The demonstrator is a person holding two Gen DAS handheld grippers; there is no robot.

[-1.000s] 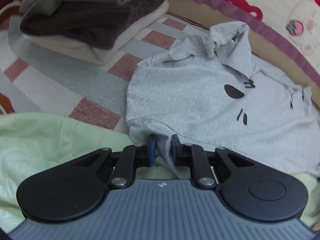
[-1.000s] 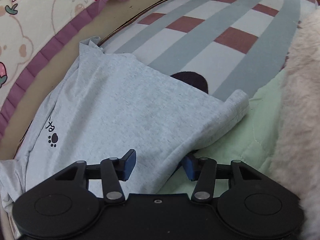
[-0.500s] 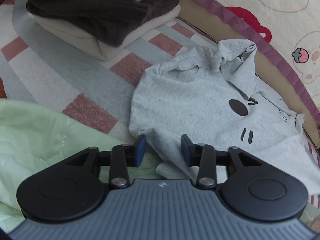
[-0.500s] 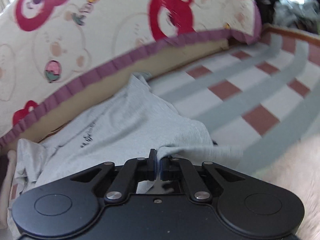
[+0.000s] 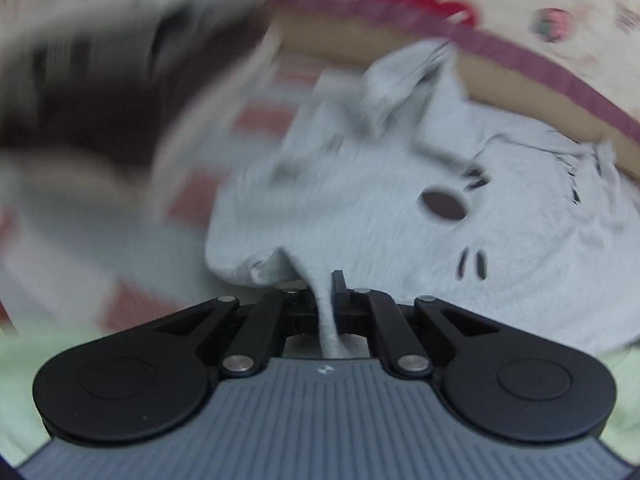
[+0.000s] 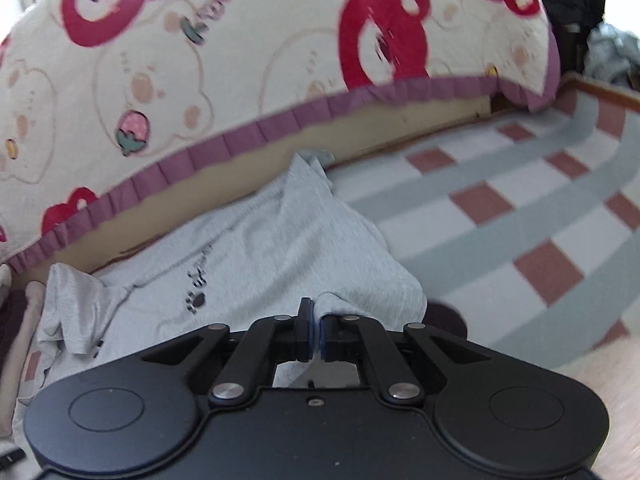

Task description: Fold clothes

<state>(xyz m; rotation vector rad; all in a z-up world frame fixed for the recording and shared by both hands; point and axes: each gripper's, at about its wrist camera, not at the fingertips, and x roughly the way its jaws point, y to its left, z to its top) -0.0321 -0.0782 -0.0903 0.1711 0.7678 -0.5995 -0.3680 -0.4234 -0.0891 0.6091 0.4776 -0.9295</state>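
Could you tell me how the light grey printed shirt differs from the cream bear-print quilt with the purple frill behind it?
The light grey printed shirt is plain marl with a few small dark marks; the cream bear-print quilt is covered in red and pink cartoon figures. The shirt lies rumpled on the checked rug; the quilt drapes above it, its frill hanging. The left gripper and right gripper pinch the shirt; neither touches the quilt. Both are soft fabric.
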